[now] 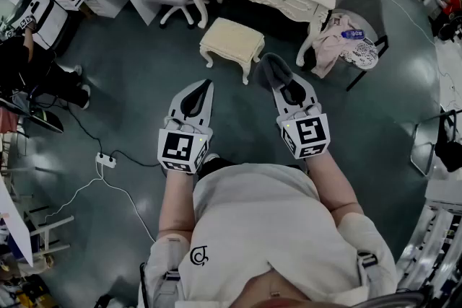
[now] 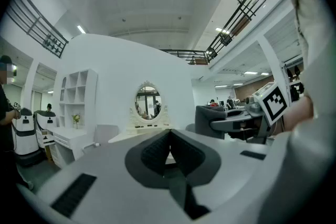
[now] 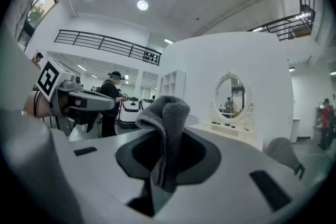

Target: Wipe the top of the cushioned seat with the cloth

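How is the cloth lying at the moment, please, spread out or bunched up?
Bunched up: the cloth is pinched between the right gripper's jaws, folded over in a wad, away from the seat.

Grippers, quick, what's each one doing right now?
Left gripper: shut, nothing in it.
Right gripper: shut on the grey cloth.

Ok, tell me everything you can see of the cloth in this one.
The cloth is grey and soft, with a fleecy, towel-like nap. It is pinched between the jaws of the right gripper, and only that gripper touches it. A folded bunch stands up above the jaw tips, and a narrower tail hangs down between them. From the head view it is a dark grey wad at the gripper's tip, held in the air short of the cream cushioned seat.
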A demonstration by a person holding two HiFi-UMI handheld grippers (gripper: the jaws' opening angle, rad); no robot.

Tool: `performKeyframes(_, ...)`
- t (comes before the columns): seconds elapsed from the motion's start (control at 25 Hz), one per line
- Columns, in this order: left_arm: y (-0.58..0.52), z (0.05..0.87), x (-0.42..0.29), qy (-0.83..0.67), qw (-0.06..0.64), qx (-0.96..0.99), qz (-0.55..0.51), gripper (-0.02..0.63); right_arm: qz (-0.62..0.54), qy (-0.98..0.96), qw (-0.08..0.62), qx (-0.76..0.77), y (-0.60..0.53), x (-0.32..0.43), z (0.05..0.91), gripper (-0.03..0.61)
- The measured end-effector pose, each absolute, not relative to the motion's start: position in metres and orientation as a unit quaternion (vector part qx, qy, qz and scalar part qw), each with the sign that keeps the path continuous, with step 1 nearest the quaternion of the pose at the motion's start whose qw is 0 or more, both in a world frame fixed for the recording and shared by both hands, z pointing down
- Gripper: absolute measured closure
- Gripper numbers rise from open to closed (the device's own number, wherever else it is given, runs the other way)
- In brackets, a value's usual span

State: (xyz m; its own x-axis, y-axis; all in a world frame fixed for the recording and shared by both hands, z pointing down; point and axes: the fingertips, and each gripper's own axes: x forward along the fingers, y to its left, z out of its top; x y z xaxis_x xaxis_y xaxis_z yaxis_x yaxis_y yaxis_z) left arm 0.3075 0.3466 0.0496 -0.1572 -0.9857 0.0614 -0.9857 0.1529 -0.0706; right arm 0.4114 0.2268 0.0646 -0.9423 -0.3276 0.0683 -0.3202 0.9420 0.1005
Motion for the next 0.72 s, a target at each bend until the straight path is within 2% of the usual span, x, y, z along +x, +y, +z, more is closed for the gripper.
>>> performKeyframes(0.72, 0.337, 0.057, 0.298, -0.756, 0.011, 0.653, 0.05, 0.601, -0.009, -0.98, 0.068, 0.186, 0.212, 0.405, 0.089, 0.508)
